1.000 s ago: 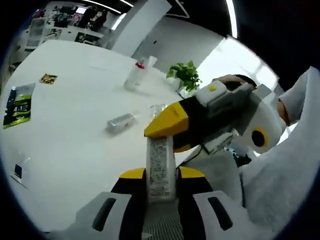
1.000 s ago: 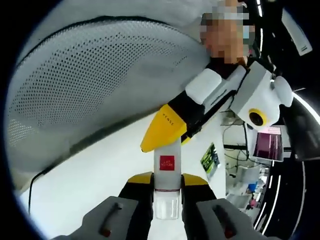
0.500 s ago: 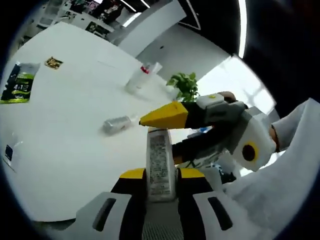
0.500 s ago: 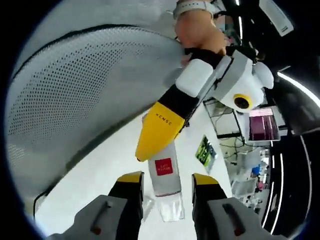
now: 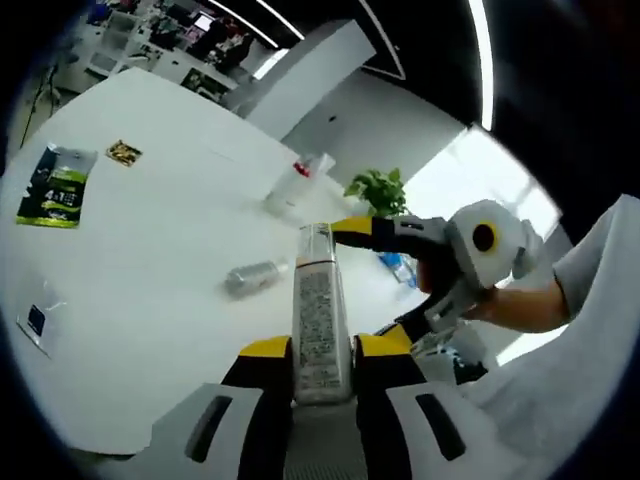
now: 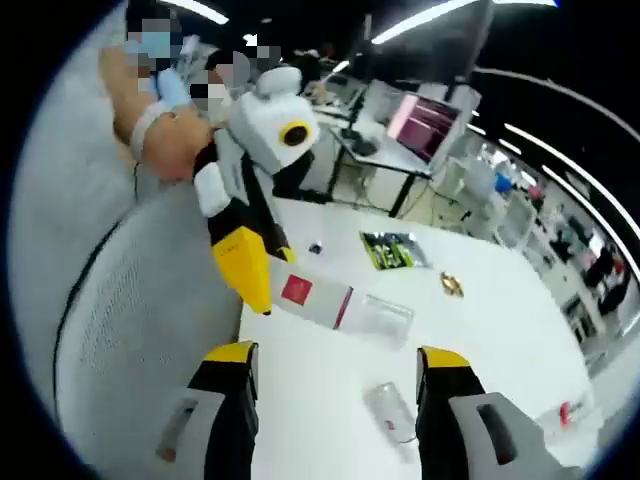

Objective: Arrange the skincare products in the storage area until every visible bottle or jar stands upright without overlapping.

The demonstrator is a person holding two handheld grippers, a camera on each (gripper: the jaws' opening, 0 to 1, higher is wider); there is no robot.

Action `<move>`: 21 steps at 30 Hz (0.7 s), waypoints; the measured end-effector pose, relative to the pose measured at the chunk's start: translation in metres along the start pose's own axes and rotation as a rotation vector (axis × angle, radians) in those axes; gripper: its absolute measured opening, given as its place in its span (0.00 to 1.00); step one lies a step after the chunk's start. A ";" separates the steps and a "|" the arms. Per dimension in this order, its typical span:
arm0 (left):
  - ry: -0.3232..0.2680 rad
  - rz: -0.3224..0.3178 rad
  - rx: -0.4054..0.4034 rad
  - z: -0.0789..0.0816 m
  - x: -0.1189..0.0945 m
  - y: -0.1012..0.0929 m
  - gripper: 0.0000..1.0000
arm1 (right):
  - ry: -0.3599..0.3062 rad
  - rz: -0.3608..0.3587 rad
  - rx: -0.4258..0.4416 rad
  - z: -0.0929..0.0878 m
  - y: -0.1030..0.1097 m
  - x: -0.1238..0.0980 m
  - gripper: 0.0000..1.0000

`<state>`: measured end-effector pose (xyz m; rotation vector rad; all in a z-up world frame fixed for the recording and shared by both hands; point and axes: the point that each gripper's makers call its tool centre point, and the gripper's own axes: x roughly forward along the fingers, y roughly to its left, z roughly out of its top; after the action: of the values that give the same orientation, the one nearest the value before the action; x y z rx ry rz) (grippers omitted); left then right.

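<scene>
Bottle [image 5: 320,315], white with printed label, sits pinched between my left gripper [image 5: 322,350] jaws, pointing straight ahead. My right gripper [image 6: 335,360] is spread wide, apart from it. Label text unreadable; its base is hidden.

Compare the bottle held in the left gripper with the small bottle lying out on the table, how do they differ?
The held bottle is clamped between the left gripper jaws, off the table; the small bottle lies loose on its side. The held bottle is white and opaque with printed text and a red square label; the small bottle looks clear or silvery. The held bottle appears longer. Both are slim cylinders.
</scene>
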<state>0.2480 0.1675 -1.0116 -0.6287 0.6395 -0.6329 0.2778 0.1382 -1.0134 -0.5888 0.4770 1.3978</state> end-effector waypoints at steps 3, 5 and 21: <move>-0.007 0.002 0.012 0.001 -0.001 -0.001 0.19 | -0.050 0.033 0.254 -0.003 0.002 -0.001 0.61; -0.003 0.011 0.027 0.000 0.000 0.000 0.19 | -0.070 0.023 0.321 -0.004 0.001 -0.002 0.57; 0.046 0.045 0.170 -0.012 0.003 0.000 0.18 | -0.267 0.286 1.282 0.005 0.031 0.009 0.51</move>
<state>0.2421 0.1612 -1.0201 -0.4418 0.6333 -0.6538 0.2476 0.1501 -1.0184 0.7159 1.1113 1.1134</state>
